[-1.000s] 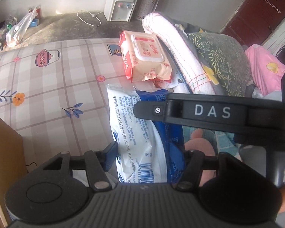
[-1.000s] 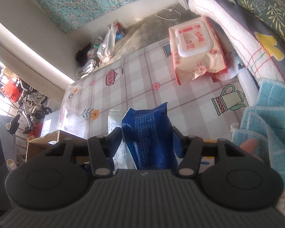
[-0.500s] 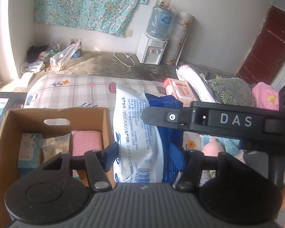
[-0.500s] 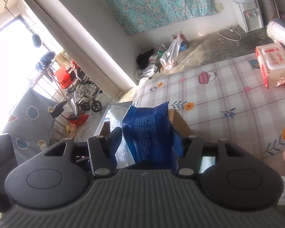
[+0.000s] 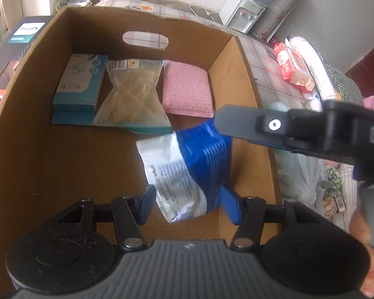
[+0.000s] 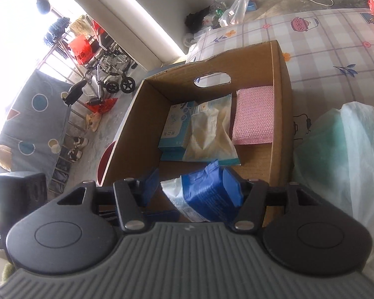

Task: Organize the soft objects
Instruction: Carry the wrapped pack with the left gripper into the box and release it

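Pack: blue-and-white wipes pack hangs inside the cardboard box, above its floor.
Left gripper: jaws spread, barely touching.
Right gripper: pinching the pack.
Risk: the pack may land askew against the box's wall.

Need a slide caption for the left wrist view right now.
Both grippers lower a blue-and-white soft pack into the cardboard box beside a teal carton, clear bag and pink pad.
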A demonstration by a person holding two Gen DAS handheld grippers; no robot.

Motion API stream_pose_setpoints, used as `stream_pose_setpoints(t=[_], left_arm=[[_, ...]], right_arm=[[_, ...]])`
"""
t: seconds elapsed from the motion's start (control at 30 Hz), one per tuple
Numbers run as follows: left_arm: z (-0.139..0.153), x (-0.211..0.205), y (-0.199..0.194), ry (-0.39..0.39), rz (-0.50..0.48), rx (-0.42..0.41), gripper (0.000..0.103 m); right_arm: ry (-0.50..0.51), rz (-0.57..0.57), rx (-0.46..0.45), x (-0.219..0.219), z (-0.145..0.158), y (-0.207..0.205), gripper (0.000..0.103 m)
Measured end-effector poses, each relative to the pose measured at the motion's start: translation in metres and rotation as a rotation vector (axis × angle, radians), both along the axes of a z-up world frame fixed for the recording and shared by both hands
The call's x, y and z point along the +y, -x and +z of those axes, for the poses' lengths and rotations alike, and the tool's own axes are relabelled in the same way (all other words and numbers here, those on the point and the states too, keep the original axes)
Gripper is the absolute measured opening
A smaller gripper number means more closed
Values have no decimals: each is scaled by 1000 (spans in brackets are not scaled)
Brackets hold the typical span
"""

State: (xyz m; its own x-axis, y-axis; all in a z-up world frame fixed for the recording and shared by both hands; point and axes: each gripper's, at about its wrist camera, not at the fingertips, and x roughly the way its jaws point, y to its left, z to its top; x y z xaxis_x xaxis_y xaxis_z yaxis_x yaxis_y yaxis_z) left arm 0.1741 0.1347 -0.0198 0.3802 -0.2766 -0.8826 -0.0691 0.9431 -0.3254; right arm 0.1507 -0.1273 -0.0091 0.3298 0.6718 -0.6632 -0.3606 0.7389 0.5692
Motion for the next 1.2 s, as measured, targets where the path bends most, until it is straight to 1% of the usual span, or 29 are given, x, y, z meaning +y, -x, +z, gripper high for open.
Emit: stream_pose_setpoints(t=[0.03,0.07,0.13,0.27,0.4,0.5,0.6,0.63,0.67,0.93,1.13,1.2], left_arm=[[-11,0,-2,-6,-2,24,60],[-20,1,-3,-14,0,42,60],[-29,2,-6,-28,-3,59,60],[-38,11,-10,-25,17,70,60],[-45,16,-19,-34,48,90,60],[-47,14,-24,-31,35,59,60],[-44,2,-26,-82,-48,4,58],[-43,-5,-28,-96,-82,-7,58],[-42,-8,-29,-101,-91,-8,57],[-47,-22,-44,-81,-69,-52,55],[-50,-29,-47,-104,-9,-98,53],[-50,-29,-46,-109,7,-110,50]], right_arm=[[-16,-5,-12,-15,0,-5,57],[-29,-7,-24,-20,4,-3,57],[-54,-17,-45,-33,10,2,57],[-112,-38,-78,-65,21,15,57],[-167,-80,-91,-92,17,31,57],[-196,-110,-88,-107,5,46,57],[-208,-128,-75,-115,-9,57,57],[-208,-137,-70,-118,-14,60,57],[-206,-146,-64,-120,-19,62,57],[-219,-218,0,-139,-57,86,57],[-223,-252,21,-149,-77,100,57],[-218,-261,29,-151,-81,103,57]])
